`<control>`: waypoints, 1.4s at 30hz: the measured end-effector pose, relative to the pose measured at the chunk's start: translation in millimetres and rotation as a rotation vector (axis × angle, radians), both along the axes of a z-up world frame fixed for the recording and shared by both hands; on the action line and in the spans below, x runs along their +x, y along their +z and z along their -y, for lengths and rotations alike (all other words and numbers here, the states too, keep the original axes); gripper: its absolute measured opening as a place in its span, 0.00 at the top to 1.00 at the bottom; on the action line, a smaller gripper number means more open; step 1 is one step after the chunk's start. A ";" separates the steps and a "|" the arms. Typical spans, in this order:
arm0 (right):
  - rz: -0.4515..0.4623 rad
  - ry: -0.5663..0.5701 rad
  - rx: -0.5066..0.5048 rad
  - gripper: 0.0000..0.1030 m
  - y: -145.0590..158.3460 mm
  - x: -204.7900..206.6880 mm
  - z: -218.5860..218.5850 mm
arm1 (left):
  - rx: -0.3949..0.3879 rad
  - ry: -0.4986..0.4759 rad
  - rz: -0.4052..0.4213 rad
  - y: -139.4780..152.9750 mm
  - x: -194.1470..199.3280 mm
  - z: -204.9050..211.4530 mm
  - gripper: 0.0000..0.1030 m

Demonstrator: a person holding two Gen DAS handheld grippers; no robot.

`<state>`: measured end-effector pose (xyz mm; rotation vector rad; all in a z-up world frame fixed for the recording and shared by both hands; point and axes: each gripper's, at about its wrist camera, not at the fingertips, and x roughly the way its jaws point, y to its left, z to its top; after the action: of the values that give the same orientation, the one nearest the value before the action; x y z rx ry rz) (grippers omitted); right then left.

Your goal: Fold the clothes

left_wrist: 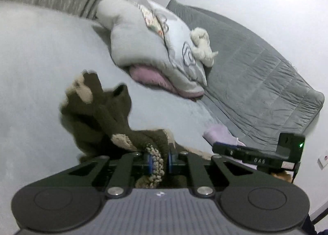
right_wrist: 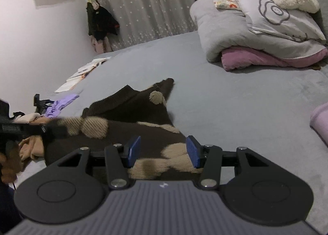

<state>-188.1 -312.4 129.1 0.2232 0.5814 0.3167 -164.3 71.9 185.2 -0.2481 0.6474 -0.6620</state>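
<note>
Left gripper (left_wrist: 159,158) pinching sweater (right_wrist: 131,110) hem | right gripper (right_wrist: 163,152) spread above it | sweater partly lifted, rumpled on bed (right_wrist: 235,101) | not neatly folded; other clothes (right_wrist: 61,103) loose nearby

brown sweater (left_wrist: 98,112) motion-blurred at its far end, its near hem hidden behind left gripper (left_wrist: 160,162), lilac garment (right_wrist: 319,124) cut off at right edge
</note>
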 end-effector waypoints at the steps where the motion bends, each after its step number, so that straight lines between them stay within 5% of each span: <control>1: 0.010 0.007 -0.001 0.50 1.9 0.3 0.8 | 0.043 0.025 0.039 18.7 -2.3 -15.5 0.88; 6: 0.091 0.134 -0.064 0.50 10.9 24.7 -17.4 | 0.260 0.148 0.233 111.9 -13.7 -93.0 0.88; 9: 0.171 0.251 -0.201 0.45 15.6 52.1 -48.8 | 0.305 0.262 0.263 125.0 -8.9 -126.6 0.88; 12: 0.213 0.324 -0.347 0.30 11.5 87.3 -83.9 | 0.362 0.343 0.239 110.0 4.2 -149.8 0.88; 14: 0.178 0.319 -0.345 0.23 1.0 118.4 -95.3 | 0.384 0.375 0.186 87.5 19.0 -163.8 0.88; 20: -0.224 0.201 0.153 0.23 -67.3 231.8 -89.6 | 0.363 0.363 0.141 51.4 40.0 -194.9 0.88; 26: -0.471 0.007 0.292 0.23 -129.6 282.3 -118.7 | 0.370 0.340 0.161 48.7 45.2 -202.3 0.87; 27: -0.442 -0.011 0.319 0.23 -130.0 283.3 -124.8 | 0.367 0.340 0.159 48.3 45.3 -204.2 0.87; 28: -0.416 -0.022 0.344 0.39 -130.3 284.5 -130.9 | 0.361 0.340 0.155 43.6 47.3 -202.7 0.87; 29: -0.411 0.005 0.354 0.82 -129.6 286.7 -136.5 | 0.354 0.343 0.151 42.5 48.0 -203.2 0.87; 31: -0.397 0.016 0.355 0.86 -125.3 288.3 -142.5 | 0.341 0.356 0.149 45.3 46.4 -204.8 0.87; 34: -0.228 0.039 0.266 0.87 -83.9 277.5 -149.1 | 0.333 0.370 0.171 55.6 41.1 -204.0 0.87; 40: 0.358 -0.078 0.046 0.87 59.5 192.5 -104.9 | 0.286 0.374 0.306 89.3 33.1 -190.5 0.87; 42: 0.600 -0.132 -0.048 0.87 112.6 134.5 -76.4 | 0.279 0.360 0.368 100.8 32.7 -179.3 0.86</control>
<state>-53.6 -236.0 241.7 0.1096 -0.0190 0.2250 -131.5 251.2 286.0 0.0205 0.3219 -0.2543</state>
